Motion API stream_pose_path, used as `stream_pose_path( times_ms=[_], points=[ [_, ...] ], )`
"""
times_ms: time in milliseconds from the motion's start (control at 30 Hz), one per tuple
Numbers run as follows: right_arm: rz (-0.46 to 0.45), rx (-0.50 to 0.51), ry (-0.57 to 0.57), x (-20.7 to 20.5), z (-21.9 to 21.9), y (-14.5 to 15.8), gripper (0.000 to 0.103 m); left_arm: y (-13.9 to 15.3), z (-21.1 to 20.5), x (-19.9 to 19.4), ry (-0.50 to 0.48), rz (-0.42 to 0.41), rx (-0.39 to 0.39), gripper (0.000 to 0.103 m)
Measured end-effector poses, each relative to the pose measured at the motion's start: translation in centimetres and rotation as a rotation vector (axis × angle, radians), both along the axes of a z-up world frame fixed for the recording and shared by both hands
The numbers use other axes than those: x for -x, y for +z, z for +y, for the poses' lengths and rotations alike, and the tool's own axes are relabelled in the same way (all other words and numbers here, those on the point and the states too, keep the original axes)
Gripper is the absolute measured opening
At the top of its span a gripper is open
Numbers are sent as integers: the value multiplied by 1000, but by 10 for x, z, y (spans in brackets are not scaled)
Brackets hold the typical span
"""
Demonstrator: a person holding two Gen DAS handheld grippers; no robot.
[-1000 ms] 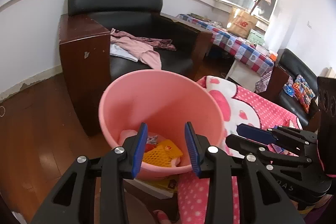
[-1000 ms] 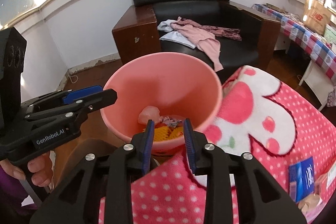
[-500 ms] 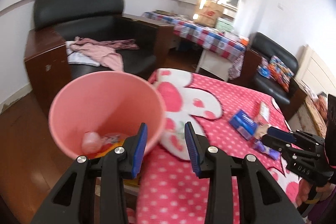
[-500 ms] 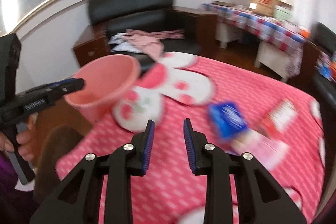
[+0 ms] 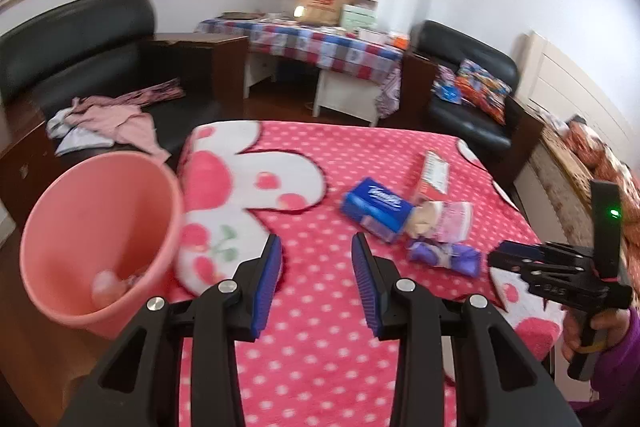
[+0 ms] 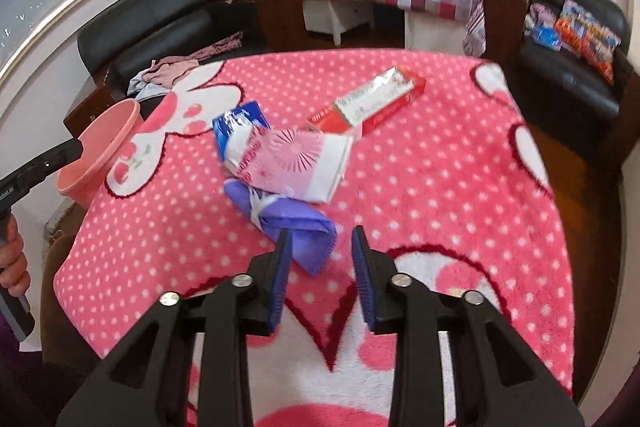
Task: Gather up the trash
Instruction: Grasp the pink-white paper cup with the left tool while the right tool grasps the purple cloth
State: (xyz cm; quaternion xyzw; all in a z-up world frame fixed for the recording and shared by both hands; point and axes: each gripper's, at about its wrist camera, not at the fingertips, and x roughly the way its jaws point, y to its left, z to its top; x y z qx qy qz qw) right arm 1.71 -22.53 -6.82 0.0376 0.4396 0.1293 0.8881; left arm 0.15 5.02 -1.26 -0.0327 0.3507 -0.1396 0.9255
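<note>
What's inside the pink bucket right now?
In the pink bucket a pale pinkish lump and some blurred scraps lie at the bottom. The near wall hides the rest, so the full contents cannot be told.

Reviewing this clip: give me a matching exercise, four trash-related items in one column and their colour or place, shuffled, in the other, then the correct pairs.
Items:
1. tissue pack
2. long carton
3. bin
4. crumpled wrapper

Descriptions:
A. purple, nearest the right gripper and its open jaws
B. pink, off the blanket's left edge, trash already inside
C. red and white, farthest item on the blanket
D. blue, partly under a pink-and-white packet

Pairs: 1-D, 2-C, 3-B, 4-A
</note>
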Motion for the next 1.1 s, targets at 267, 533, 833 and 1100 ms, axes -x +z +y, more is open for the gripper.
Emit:
stream_pose_path(
  times_ms=[267,533,833,1100],
  points=[
    [28,-20,61,-11,4,-11,41,0,-59,-12,-174,-3,-15,36],
    [52,-44,84,-14,-2,-21,41,-19,-110,-41,-284,35,-37,31],
    [61,-84,106,-26,-4,-24,41,-36,-136,-66,-301,61,-72,14],
    [69,-141,105,-26,-8,-27,40,-38,-133,-67,-292,71,-55,1]
  ],
)
